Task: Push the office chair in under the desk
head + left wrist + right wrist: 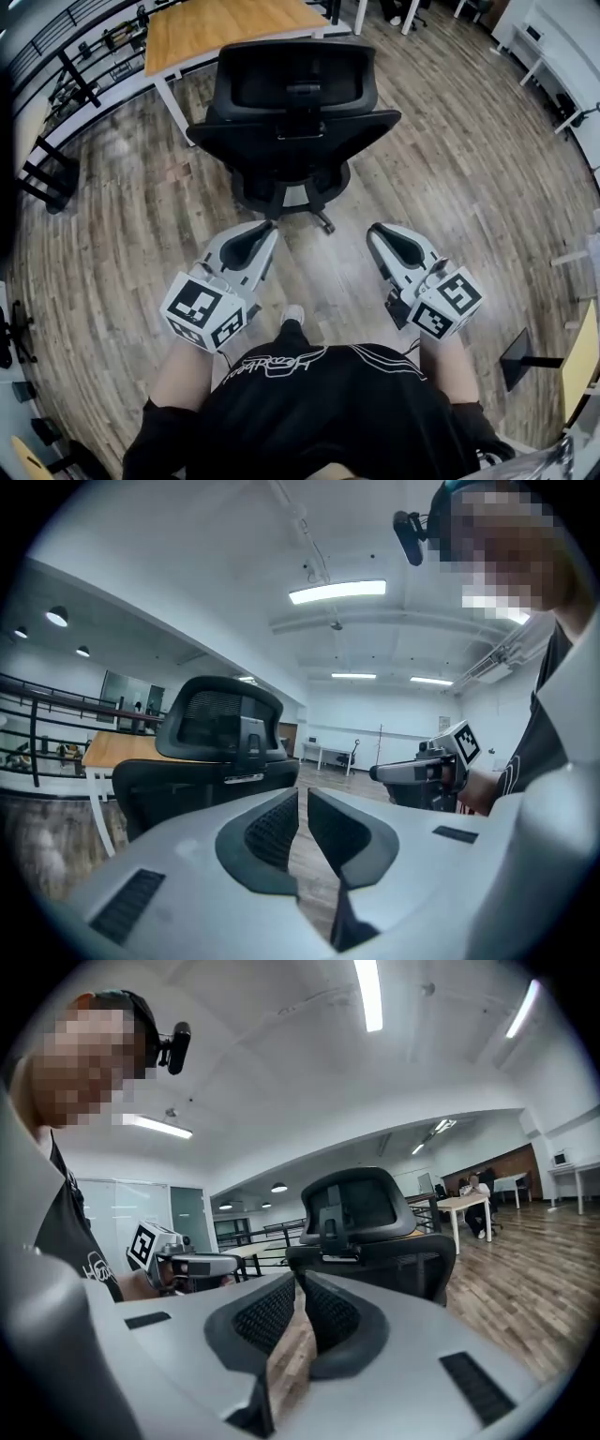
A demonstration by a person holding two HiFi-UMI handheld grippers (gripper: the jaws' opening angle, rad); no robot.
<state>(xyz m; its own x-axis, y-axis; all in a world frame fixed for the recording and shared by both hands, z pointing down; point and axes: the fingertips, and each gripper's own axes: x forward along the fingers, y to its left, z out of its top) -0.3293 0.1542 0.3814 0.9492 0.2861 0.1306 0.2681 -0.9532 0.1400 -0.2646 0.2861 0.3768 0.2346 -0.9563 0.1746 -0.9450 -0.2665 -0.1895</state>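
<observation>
A black office chair [295,117] stands on the wood floor with its back toward me, pulled out from a wooden-topped desk [225,28] beyond it. In the head view my left gripper [270,228] and right gripper [373,231] are held side by side in front of me, short of the chair and not touching it. Both are shut with nothing between the jaws. The chair's backrest [220,719] fills the left of the left gripper view, with the other gripper [427,771] at the right. The right gripper view looks straight at the headrest [361,1204].
Black railing [56,84] runs along the far left. White desks [553,47] stand at the far right, and a small stand with a dark base [525,356] sits near my right side. A person [478,1194] sits at a distant table. Open wood floor surrounds the chair.
</observation>
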